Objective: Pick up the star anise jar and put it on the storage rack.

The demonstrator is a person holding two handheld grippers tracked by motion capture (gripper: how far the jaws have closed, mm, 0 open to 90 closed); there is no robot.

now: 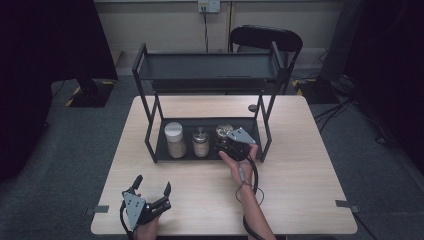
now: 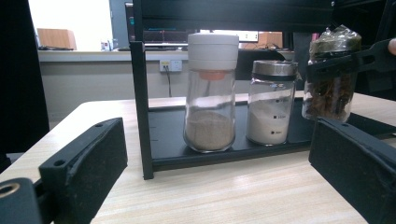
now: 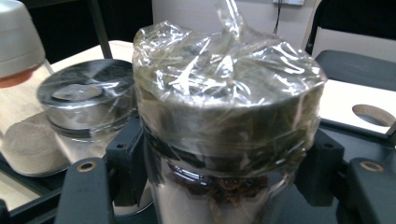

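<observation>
Three jars stand in a row on the lower shelf of a black two-tier rack (image 1: pixel 148 131). My right gripper (image 1: pixel 225 141) is shut on the rightmost one, a glass jar of dark spice (image 1: pixel 223 131) with plastic wrap over its lid. In the right gripper view the black pads (image 3: pixel 127 158) press on both sides of that jar (image 3: pixel 224 107). Whether its base rests on the shelf I cannot tell. Beside it are a steel-lidded jar (image 1: pixel 200 141) and a white-lidded jar (image 1: pixel 175 140) of tan powder. My left gripper (image 1: pixel 152 184) is open near the table's front left edge, with nothing between its jaws.
The rack's upper shelf (image 1: pixel 207 66) is bare and hangs over the jars. A small round hole (image 1: pixel 252 107) lies in the table (image 1: pixel 300 200) behind the rack's right post. A black chair (image 1: pixel 266 37) stands beyond the table.
</observation>
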